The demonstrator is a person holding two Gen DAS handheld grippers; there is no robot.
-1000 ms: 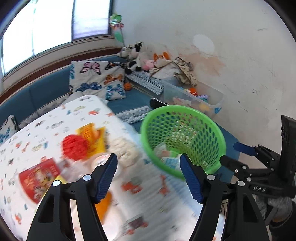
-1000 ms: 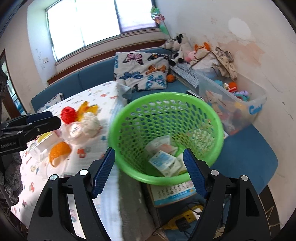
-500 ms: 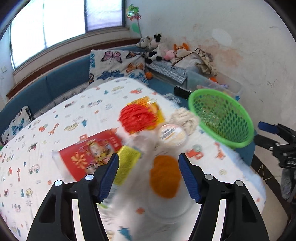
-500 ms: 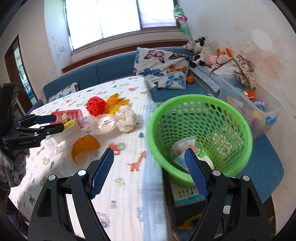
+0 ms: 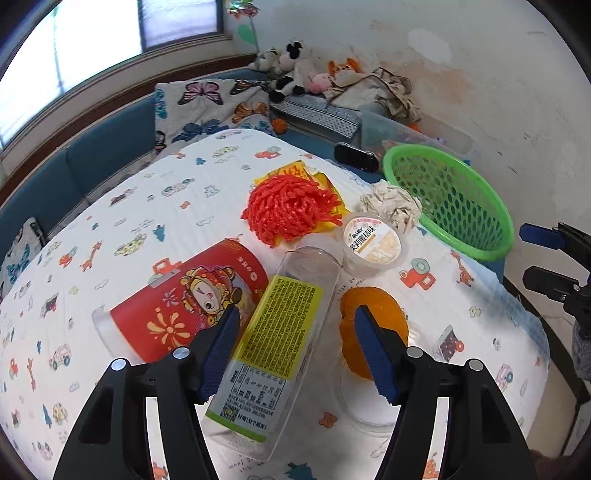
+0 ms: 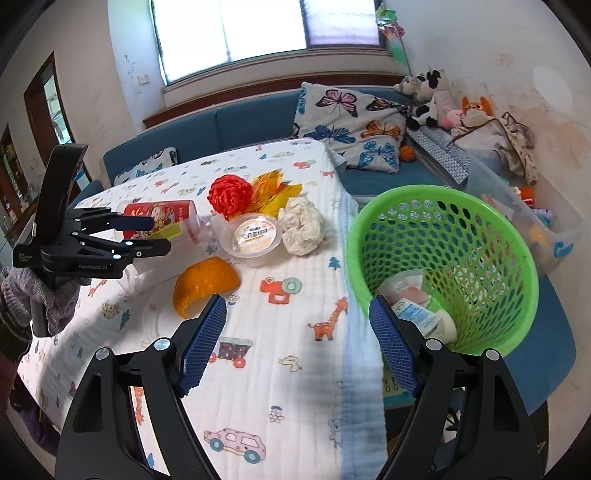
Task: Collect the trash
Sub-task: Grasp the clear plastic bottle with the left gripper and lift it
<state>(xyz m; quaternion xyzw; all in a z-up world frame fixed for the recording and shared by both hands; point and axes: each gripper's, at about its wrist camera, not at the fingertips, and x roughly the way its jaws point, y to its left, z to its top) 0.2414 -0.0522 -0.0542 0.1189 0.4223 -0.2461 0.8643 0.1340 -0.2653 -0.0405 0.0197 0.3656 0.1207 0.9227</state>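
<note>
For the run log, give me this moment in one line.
left gripper: open over bottle | right gripper: open, empty | basket: holds trash

Room looked pretty lived-in. Big window behind the table was blown out with daylight, with a dark wood sill strip under it. A blue sofa bench ran along that wall and around the corner — a butterfly-print cushion was propped on it. Stuffed toys sat piled in the corner, next to a crumpled cloth heap and a clear plastic storage bin of toys. The white wall on that side was scuffed, with reddish stains and a patched spot. The table wore a white cartoon-print cloth — cars, giraffes. A brown door frame stood at the far left.
</note>
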